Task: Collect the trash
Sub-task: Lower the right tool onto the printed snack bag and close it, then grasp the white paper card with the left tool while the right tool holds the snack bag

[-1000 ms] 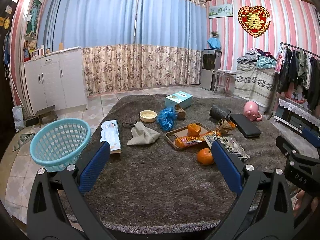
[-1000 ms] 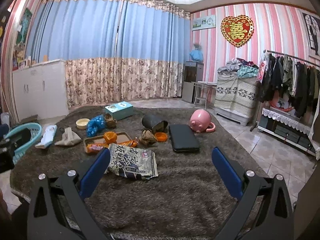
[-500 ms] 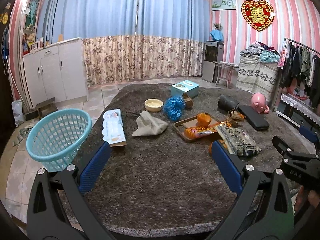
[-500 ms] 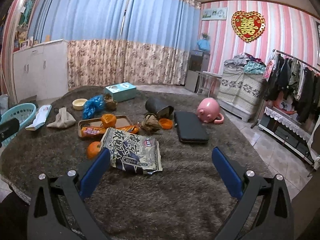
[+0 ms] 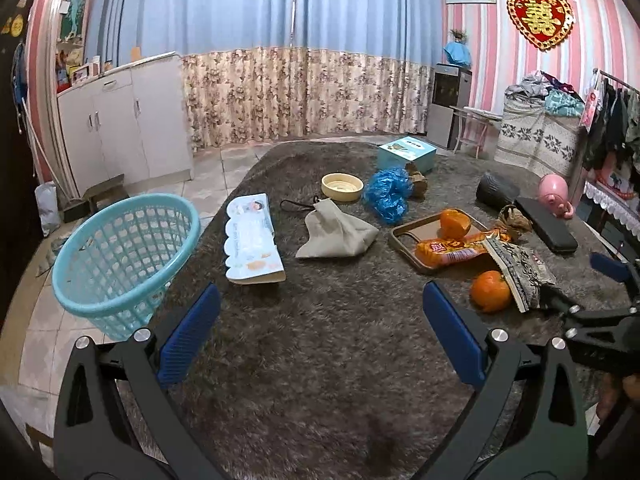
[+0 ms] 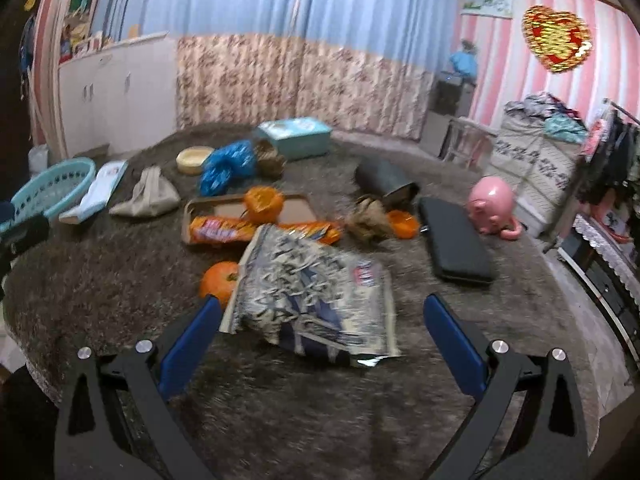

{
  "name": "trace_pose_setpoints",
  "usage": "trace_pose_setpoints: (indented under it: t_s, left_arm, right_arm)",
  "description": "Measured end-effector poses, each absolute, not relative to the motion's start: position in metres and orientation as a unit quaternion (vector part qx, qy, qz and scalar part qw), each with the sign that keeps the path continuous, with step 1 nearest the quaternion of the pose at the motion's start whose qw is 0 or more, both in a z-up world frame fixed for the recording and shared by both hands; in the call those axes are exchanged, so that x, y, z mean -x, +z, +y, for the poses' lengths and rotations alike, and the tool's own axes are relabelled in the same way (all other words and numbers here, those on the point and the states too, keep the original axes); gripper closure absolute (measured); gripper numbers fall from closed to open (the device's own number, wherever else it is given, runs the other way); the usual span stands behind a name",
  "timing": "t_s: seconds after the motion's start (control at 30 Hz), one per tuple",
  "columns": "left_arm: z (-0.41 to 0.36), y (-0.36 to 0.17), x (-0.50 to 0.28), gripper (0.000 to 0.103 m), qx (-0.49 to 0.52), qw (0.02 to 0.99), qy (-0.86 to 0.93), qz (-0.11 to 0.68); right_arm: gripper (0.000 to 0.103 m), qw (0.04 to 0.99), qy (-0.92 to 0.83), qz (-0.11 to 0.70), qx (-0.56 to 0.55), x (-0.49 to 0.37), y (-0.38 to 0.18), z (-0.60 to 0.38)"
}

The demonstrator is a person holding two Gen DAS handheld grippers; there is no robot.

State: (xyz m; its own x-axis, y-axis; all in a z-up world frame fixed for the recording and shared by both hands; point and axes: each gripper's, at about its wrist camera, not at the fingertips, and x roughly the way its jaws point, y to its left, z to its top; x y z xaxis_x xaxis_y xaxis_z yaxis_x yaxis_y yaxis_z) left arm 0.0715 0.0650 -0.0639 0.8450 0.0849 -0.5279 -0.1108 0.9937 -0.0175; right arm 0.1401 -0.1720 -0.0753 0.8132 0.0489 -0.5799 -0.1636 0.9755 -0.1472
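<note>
Both the left gripper (image 5: 320, 336) and the right gripper (image 6: 322, 338) are held low with jaws spread wide and empty, the right framing a crumpled, seemingly opened snack bag (image 6: 310, 292) lying on the shaggy table cover (image 6: 280, 412) beside an orange (image 6: 219, 280).

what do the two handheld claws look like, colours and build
Both match. The left claw and right claw each have two black arms with triangular cut-outs, silver round bolts at the joints, and flat ribbed blue pads on the inner faces of the fingers. In the left wrist view the right claw's black body shows at the right edge. No cables or sleeves are visible.
</note>
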Motion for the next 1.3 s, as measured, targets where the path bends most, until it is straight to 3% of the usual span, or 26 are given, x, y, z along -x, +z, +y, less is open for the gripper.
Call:
trace_pose_setpoints:
  t_s: [0.1,0.17,0.27,0.33,0.5,0.6,1.3]
  left_arm:
    - [0.065,-0.068,-0.079,0.005,0.021,0.957,0.053,0.283]
    - [0.067,-0.069,-0.081,0.005,0.024,0.956,0.050,0.288]
    - [0.068,-0.072,-0.082,0.005,0.028,0.954,0.051,0.294]
    - [0.069,-0.073,-0.083,0.005,0.030,0.953,0.054,0.296]
    - [0.068,-0.075,-0.085,0.005,0.030,0.952,0.056,0.300]
    - [0.068,-0.076,-0.085,0.005,0.031,0.951,0.054,0.302]
    - [0.122,-0.092,-0.158,0.008,0.063,0.927,0.096,0.357]
  right_arm:
    - [0.005,0.937,0.072,0.325,0.109,-0.151,-0.086,-0.162]
    - [0.013,0.933,0.075,0.335,0.110,-0.157,-0.092,-0.161]
    - [0.027,0.926,0.088,0.354,0.100,-0.164,-0.097,-0.163]
    - [0.043,0.920,0.101,0.366,0.094,-0.168,-0.101,-0.164]
    - [0.070,0.918,0.128,0.368,0.076,-0.168,-0.101,-0.168]
    - [0.076,0.918,0.136,0.368,0.058,-0.168,-0.101,-0.174]
    - [0.081,0.935,0.125,0.331,0.021,-0.175,-0.073,-0.203]
